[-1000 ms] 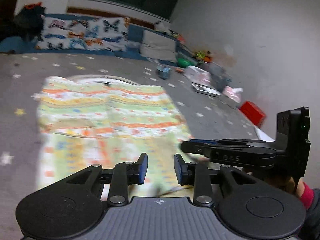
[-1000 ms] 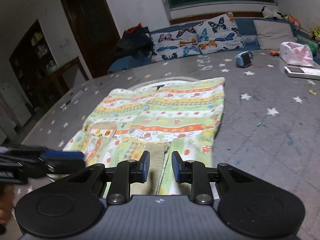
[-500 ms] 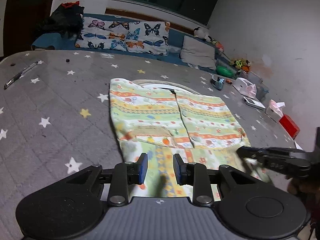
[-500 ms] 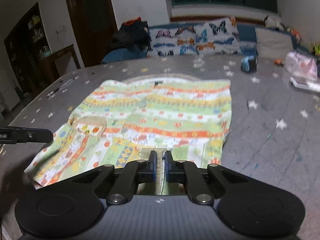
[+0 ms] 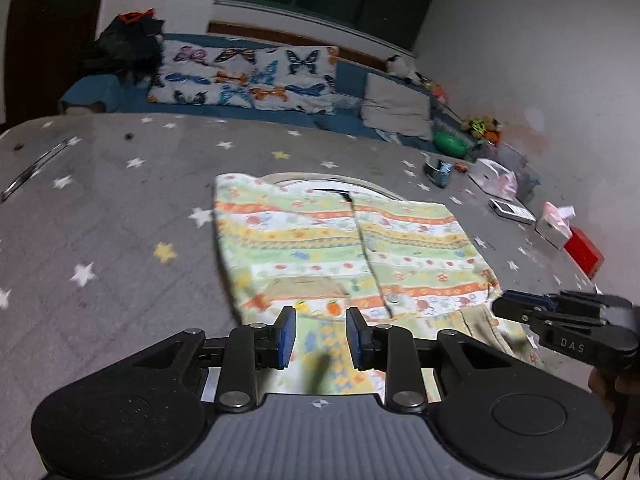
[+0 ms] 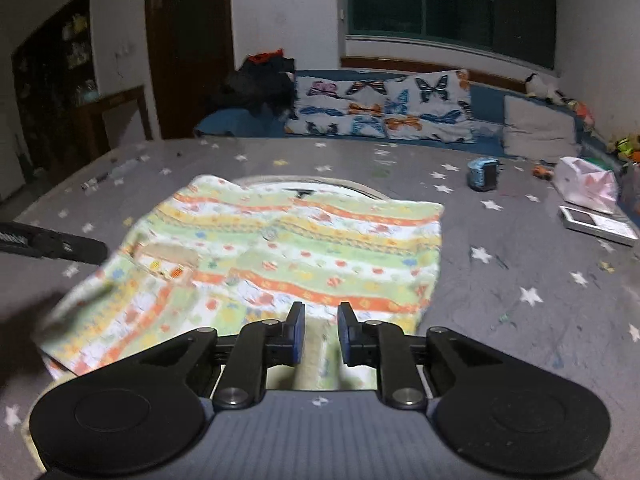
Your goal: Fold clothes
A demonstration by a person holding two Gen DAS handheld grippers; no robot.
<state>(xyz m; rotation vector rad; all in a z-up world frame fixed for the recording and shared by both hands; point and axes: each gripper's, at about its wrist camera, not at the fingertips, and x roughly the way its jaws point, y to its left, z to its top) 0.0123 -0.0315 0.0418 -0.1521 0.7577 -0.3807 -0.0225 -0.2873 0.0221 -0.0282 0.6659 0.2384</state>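
Hovering both released tools, left tool (image 5: 320, 336) and right tool (image 6: 321, 334), over the near hem of the striped shirt (image 5: 344, 248) lying flat on the starred bed (image 5: 100, 240), I should pinch both corners evenly.

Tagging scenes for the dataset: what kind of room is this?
Most likely a home bedroom or living room at night. A patterned shirt lies on a grey star-print surface, probably a bed or mat. Behind it sit butterfly-print pillows, and a dark window reflects a ceiling lamp.

Black hand-held gripper (image 5: 320, 336), blue pads (image 5: 286, 336)
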